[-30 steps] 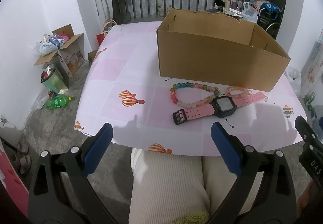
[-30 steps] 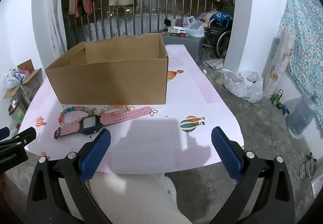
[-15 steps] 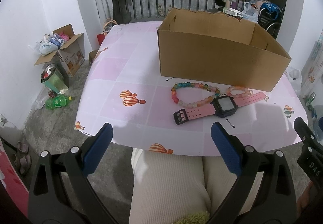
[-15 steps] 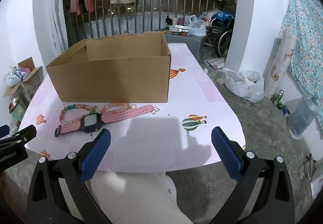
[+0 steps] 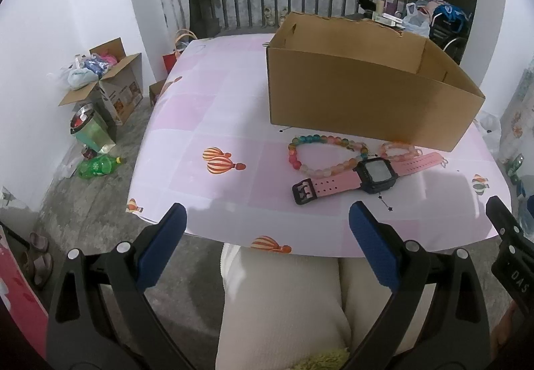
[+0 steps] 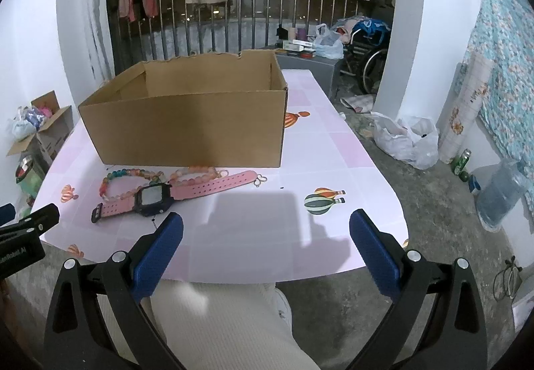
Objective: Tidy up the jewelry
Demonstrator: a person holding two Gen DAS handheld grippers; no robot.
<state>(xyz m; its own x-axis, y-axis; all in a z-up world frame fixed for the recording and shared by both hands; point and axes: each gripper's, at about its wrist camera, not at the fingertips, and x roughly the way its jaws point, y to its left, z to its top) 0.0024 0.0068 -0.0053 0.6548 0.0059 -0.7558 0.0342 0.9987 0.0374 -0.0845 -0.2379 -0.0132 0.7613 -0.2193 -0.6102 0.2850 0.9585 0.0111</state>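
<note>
A pink-strapped watch (image 5: pixel 365 175) (image 6: pixel 157 196) with a black face lies flat on the pink tablecloth. Touching it are a multicoloured bead bracelet (image 5: pixel 320 154) (image 6: pixel 125 182) and a smaller pink bead bracelet (image 5: pixel 398 150) (image 6: pixel 197 174). Behind them stands an open brown cardboard box (image 5: pixel 363 93) (image 6: pixel 187 123). My left gripper (image 5: pixel 267 223) hangs open at the near table edge, left of the watch. My right gripper (image 6: pixel 267 230) is open too, near the table's front right part, holding nothing.
The table (image 5: pixel 207 123) has rounded corners and drops off close in front of me, above a person's cream-trousered lap (image 5: pixel 283 303). Floor clutter lies left: an open carton (image 5: pixel 106 83), a green bottle (image 5: pixel 96 166). A railing (image 6: pixel 233 23) with hanging clothes stands behind.
Both grippers have crept slightly forward toward the table; the box and jewellery sit a little lower in view. Nothing was taken hold of.
</note>
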